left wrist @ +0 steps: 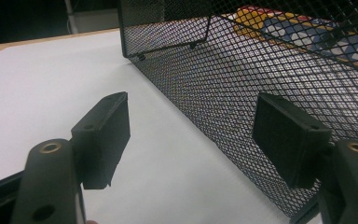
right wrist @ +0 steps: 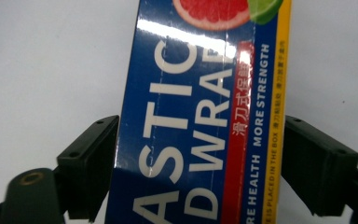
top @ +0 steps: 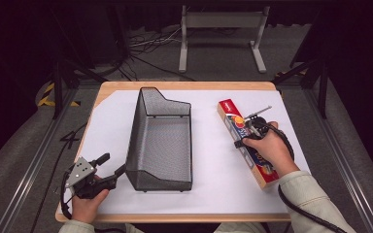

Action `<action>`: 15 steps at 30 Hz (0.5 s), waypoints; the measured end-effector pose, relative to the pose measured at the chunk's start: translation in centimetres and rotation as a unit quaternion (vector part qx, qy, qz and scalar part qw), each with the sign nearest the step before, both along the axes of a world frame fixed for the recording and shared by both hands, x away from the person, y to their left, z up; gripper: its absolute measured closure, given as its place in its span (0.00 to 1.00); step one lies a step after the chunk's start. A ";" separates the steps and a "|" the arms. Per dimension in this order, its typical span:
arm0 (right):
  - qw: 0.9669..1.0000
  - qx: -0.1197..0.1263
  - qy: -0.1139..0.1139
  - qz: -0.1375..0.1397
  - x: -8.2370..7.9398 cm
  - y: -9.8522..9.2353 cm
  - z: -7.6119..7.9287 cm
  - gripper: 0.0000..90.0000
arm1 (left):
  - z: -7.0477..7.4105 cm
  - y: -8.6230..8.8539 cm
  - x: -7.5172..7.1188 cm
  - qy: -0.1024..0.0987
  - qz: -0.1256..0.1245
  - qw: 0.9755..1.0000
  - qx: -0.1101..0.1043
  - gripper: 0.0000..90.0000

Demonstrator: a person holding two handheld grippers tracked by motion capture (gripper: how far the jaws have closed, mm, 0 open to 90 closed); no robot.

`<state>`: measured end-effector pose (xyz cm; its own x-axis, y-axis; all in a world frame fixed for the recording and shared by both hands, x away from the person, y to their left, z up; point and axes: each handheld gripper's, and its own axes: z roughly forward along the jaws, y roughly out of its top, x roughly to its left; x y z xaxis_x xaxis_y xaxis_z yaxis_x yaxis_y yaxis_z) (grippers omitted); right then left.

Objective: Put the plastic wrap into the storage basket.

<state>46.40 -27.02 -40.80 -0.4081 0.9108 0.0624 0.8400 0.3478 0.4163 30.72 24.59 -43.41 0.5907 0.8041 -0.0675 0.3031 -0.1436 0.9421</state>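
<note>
One plastic wrap box [top: 246, 144], lying between the jaws of the right gripper [top: 251, 130]; the left-hand pad meets its blue side, the right-hand pad stands just clear of its yellow edge. One black wire-mesh basket [top: 161, 141], just beside the left gripper [top: 110, 167], on its right. Two grippers, one in each of two hands. Two black jaws per gripper, four in all. One white sheet [top: 111, 126] under both grippers, on one wooden table [top: 184, 86]. One white metal stand [top: 222, 36] on the floor, well beyond both grippers.
</note>
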 end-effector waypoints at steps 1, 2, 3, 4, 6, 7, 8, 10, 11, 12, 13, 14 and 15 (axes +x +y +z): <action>1.000 -0.003 0.004 -0.001 0.0 0.0 0.0 0.22 | 0.0 0.0 0.0 -0.001 0.000 1.000 -0.001 0.32; 1.000 -0.013 0.007 0.002 0.1 0.1 -0.1 0.24 | 0.0 0.0 0.0 0.000 0.000 1.000 0.000 0.32; 1.000 -0.020 0.008 0.002 0.1 0.2 -0.1 0.26 | 0.0 0.0 0.0 0.000 0.000 1.000 0.000 0.32; 1.000 -0.024 0.011 0.002 0.1 0.2 -0.2 0.29 | 0.0 0.0 0.0 0.000 -0.001 1.000 0.000 0.32; 1.000 -0.018 0.018 -0.006 0.1 0.3 -0.2 0.34 | 0.0 0.0 0.0 -0.001 -0.001 1.000 0.000 0.32; 1.000 -0.012 0.026 -0.013 0.1 0.3 -0.2 0.36 | 0.0 0.0 0.0 -0.001 -0.001 1.000 0.000 0.32; 0.999 -0.016 0.029 -0.014 0.1 0.4 -0.2 0.36 | 0.0 0.0 0.0 -0.001 -0.001 1.000 0.000 0.32; 0.999 -0.024 0.032 -0.014 0.2 0.5 -0.3 0.37 | 0.0 0.0 0.0 0.000 -0.001 1.000 0.000 0.32; 0.999 -0.026 0.034 -0.015 0.2 0.6 -0.2 0.37 | 0.0 0.0 0.0 -0.001 -0.001 1.000 0.000 0.32; 0.999 -0.029 0.036 -0.017 0.2 0.6 -0.2 0.38 | 0.0 0.0 0.0 -0.001 -0.001 1.000 0.000 0.32; 0.999 -0.033 0.036 -0.019 0.2 0.7 -0.1 0.39 | 0.0 0.0 0.0 -0.001 -0.001 1.000 0.000 0.32; 0.998 -0.036 0.034 -0.025 0.1 0.8 -0.1 0.40 | 0.0 0.0 0.0 -0.001 -0.001 1.000 0.000 0.32; 0.998 -0.040 0.035 -0.029 0.1 0.9 0.0 0.41 | 0.0 0.0 0.0 -0.001 -0.001 1.000 0.000 0.32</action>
